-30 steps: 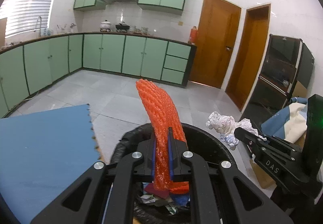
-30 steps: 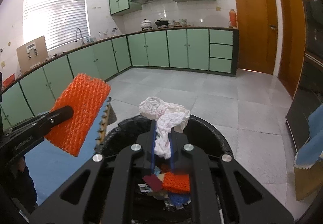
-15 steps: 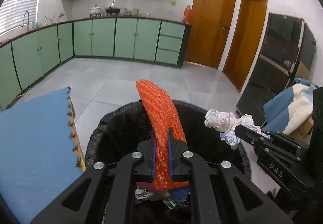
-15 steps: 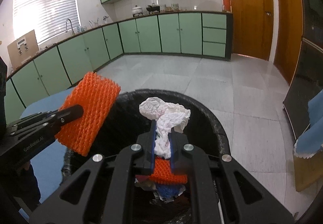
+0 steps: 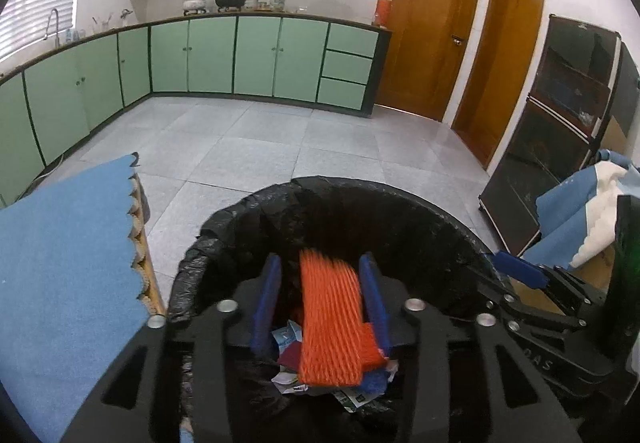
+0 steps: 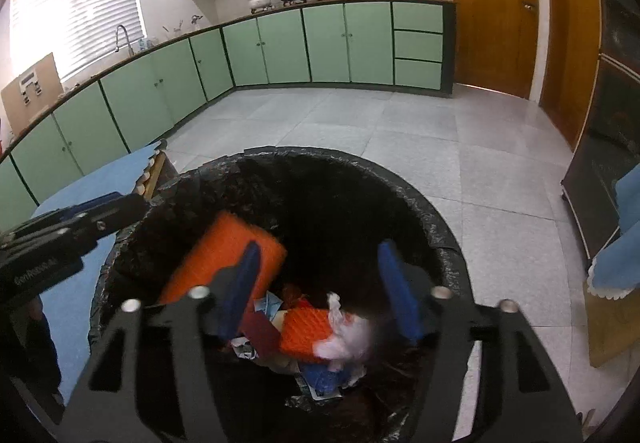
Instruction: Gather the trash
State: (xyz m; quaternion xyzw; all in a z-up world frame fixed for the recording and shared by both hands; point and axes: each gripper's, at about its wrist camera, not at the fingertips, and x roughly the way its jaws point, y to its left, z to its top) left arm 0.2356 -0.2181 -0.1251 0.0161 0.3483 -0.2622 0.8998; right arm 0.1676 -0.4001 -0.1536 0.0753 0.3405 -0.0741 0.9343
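A bin lined with a black bag stands right below both grippers, with scraps of paper and an orange net piece lying inside. My left gripper hangs over it with its jaws opening. The orange foam net is blurred, loose between the blue pads and dropping. In the right wrist view the same net tilts inside the bin. My right gripper is opening wide, and the crumpled white tissue falls blurred below its pads, free of them.
A table with a blue mat is close on the bin's left. A dark cabinet and blue-and-white cloth stand to the right. Beyond lie grey floor tiles, green cupboards and wooden doors.
Both grippers sank lower over the bin and went from shut to open. The orange net and the white tissue left the pads and are falling into the bin.
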